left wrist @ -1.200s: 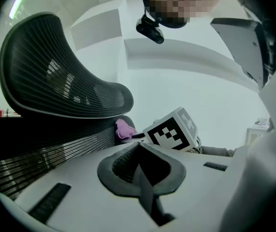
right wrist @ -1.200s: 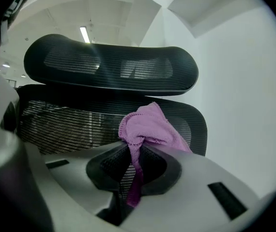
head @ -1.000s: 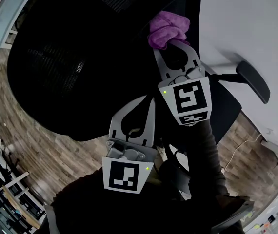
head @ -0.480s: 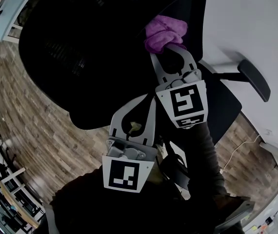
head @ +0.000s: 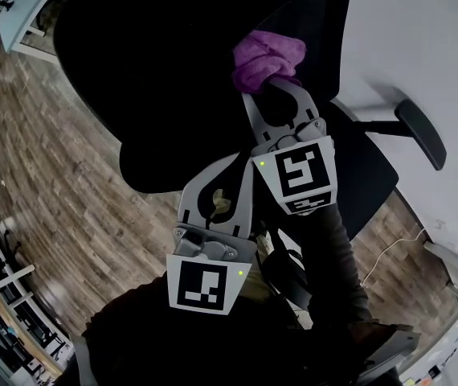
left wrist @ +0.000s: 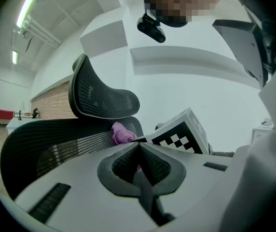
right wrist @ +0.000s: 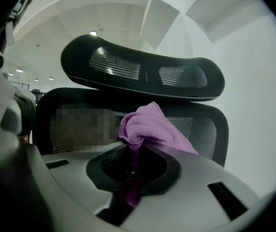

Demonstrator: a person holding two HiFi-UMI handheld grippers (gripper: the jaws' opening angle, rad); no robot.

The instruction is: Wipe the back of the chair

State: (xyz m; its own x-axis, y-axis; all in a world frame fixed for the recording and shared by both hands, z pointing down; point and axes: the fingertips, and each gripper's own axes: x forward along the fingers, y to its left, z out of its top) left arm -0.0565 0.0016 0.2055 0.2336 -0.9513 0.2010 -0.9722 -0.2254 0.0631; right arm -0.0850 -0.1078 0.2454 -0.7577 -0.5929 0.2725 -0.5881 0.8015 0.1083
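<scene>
A black mesh office chair fills the head view, its back (head: 173, 79) under both grippers. My right gripper (head: 271, 85) is shut on a purple cloth (head: 265, 56), which is pressed against the upper part of the chair back. In the right gripper view the purple cloth (right wrist: 150, 127) bunches out of the shut jaws in front of the mesh back (right wrist: 203, 129), with the headrest (right wrist: 143, 71) above. My left gripper (head: 243, 161) is shut on nothing, held lower beside the right one. The left gripper view shows the chair back (left wrist: 46, 146), the headrest (left wrist: 101, 93) and the cloth (left wrist: 122, 133).
The chair's armrest (head: 418, 131) juts out at the right, beside a white wall (head: 422, 39). Wooden floor (head: 60, 215) lies to the left, with desks (head: 16, 6) at the top left corner. A white cable (head: 390, 248) trails on the floor at the right.
The chair back has swung to the right in the head view. My right gripper and the cloth have shifted a little left along it. The left gripper has barely moved.
</scene>
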